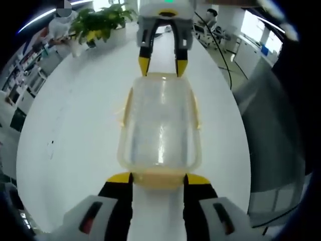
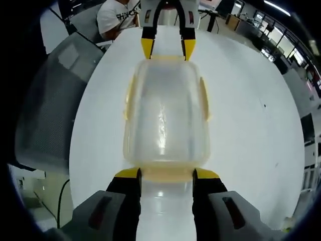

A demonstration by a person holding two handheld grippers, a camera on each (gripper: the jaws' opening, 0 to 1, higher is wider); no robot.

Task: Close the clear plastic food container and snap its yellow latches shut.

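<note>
Centrally on the white round table (image 1: 75,140) a clear plastic food container (image 1: 159,125) is seen, lying lengthwise between the two sets of tongs, with its lid in place. In the left gripper view the left tongs (image 1: 158,178) are held spread at the container's near short end, their yellow tips set to either side of the yellow latch (image 1: 159,178) there, while the right tongs (image 1: 163,68) are met at the far short end, also spread, with their tips at the rim. In the right gripper view the same arrangement is mirrored: the right tongs (image 2: 166,174) are parted about the near end latch (image 2: 166,175), and the left tongs (image 2: 168,49) are seen at the far end. Yellow side latches (image 2: 204,98) are shown lying against the long walls. Whether the tips press the container cannot be told. A potted plant (image 1: 98,22) is visible beyond the table, and a seated person in a white shirt (image 2: 118,15) behind it
</note>
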